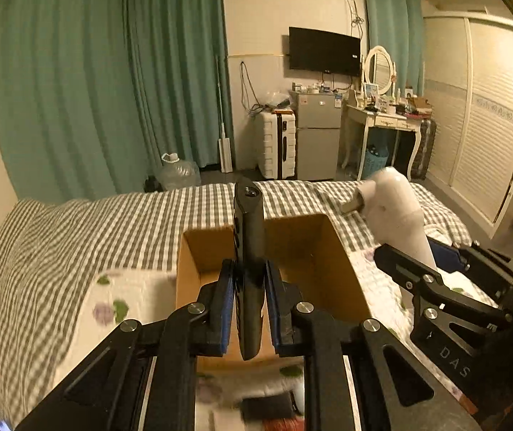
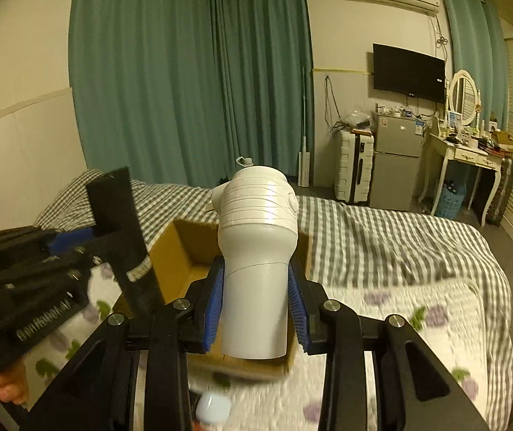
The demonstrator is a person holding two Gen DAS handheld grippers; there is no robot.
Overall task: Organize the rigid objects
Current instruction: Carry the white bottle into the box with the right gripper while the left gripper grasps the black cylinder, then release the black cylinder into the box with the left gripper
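Observation:
My left gripper [image 1: 248, 289] is shut on a black remote control [image 1: 248, 244], held on edge and standing up above an open cardboard box [image 1: 346, 251] on the bed. My right gripper [image 2: 254, 296] is shut on the handle of a white hair dryer [image 2: 256, 237], whose head points up over the same box [image 2: 181, 251]. In the left wrist view the hair dryer [image 1: 396, 208] and the right gripper [image 1: 432, 265] sit to the right of the box. In the right wrist view the remote [image 2: 120, 237] and the left gripper [image 2: 62, 251] sit at the left.
The box rests on a bed with a grey checked cover [image 1: 77, 237] and a white floral quilt [image 2: 418, 323]. Small blurred items lie near the bottom edge [image 1: 267, 409]. Behind the bed are green curtains, a white suitcase [image 1: 278, 143], a small fridge [image 1: 319, 133] and a dressing table [image 1: 386, 118].

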